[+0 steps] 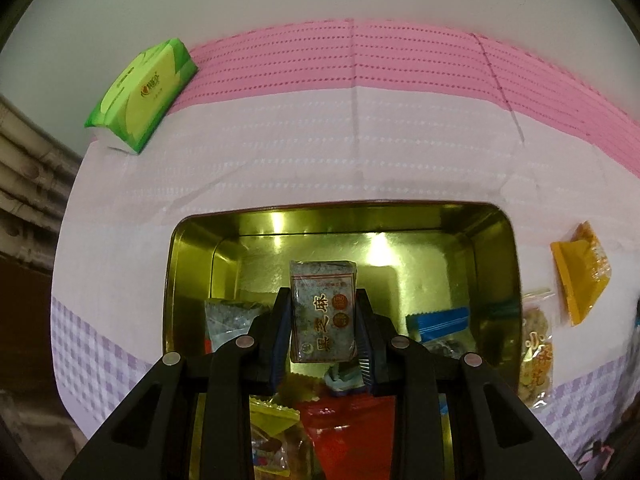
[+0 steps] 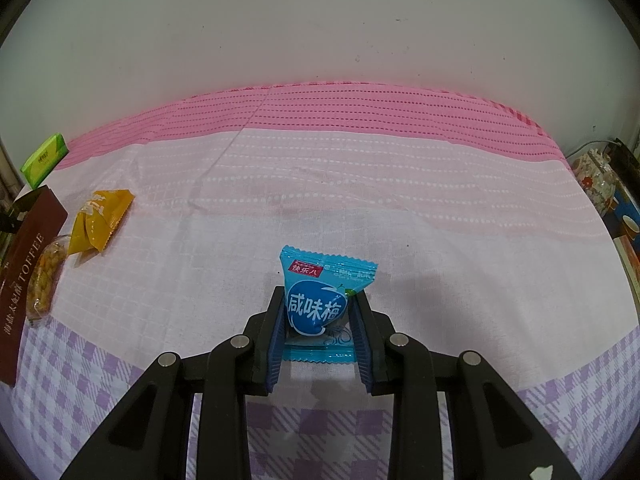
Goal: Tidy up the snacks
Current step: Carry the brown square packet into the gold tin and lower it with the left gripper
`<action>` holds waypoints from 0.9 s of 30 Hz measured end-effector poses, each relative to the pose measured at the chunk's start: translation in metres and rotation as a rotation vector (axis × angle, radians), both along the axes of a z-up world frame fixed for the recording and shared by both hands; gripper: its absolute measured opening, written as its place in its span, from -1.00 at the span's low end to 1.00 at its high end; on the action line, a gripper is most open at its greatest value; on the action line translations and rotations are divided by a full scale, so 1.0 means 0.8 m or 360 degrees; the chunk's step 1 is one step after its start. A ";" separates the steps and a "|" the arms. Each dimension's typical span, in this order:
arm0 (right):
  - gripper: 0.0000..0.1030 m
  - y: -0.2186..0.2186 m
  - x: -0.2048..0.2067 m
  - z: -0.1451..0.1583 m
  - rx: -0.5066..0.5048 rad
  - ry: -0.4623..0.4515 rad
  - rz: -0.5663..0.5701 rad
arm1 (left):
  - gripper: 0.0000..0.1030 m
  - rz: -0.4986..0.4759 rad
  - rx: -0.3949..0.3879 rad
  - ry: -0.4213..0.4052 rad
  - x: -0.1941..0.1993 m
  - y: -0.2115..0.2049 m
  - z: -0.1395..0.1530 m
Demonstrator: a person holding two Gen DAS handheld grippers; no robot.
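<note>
My left gripper is shut on a grey black-sesame snack packet and holds it above the open gold tin. Several snack packets lie in the tin, among them a blue one, a red one and a yellow one. My right gripper is shut on a blue plum-candy packet, low over the tablecloth. A yellow packet and a clear packet of nuts lie to the left, beside the brown toffee tin.
A green tissue pack lies at the far left of the table; it also shows in the right wrist view. A yellow packet and a clear snack packet lie right of the tin. A floral teapot stands at the right edge.
</note>
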State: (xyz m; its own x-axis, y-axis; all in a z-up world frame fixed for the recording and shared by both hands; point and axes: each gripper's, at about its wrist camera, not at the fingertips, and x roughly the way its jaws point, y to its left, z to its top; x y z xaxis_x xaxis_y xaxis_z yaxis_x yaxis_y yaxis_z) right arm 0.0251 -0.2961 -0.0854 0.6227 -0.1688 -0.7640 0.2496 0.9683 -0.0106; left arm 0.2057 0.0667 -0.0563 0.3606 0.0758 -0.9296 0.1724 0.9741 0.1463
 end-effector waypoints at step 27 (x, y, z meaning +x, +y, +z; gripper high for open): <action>-0.45 0.001 0.000 0.000 -0.0010 0.0002 -0.0003 | -0.37 -0.0056 0.0093 -0.0144 -0.018 -0.006 0.033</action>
